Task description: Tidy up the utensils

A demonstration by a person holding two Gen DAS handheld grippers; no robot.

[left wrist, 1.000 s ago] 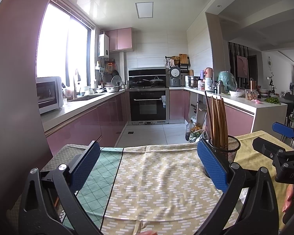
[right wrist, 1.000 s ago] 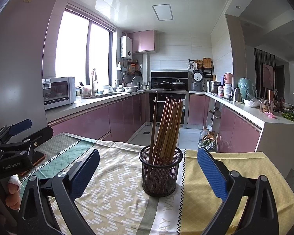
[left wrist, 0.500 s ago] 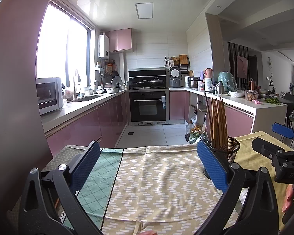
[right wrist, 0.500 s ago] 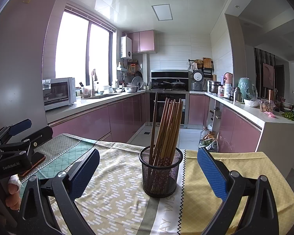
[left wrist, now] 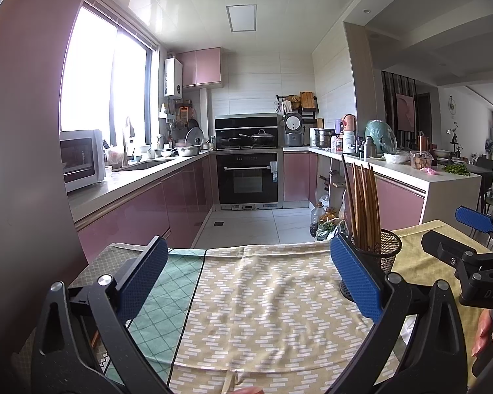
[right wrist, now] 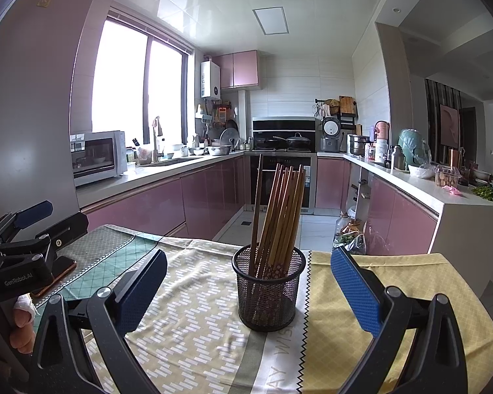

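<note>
Right wrist view is showing the holder (right wrist: 268,290) of upright chopsticks (right wrist: 281,210) sitting dead ahead of the open right claw (right wrist: 248,284); the open left claw (left wrist: 246,274) is facing bare cloth.

Your black mesh holder (right wrist: 268,290) carries brown chopsticks (right wrist: 281,210); blue pads (right wrist: 356,287) line your black fingers. At your 9 o'clock the cloth (right wrist: 187,315) goes green lattice, then beige dashes, yellow at 3; pink cabinets (right wrist: 210,197) at 12

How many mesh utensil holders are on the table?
1. The black mesh holder stands on the tablecloth ahead of the right tongs, filled with chopsticks. None other visible.
</note>
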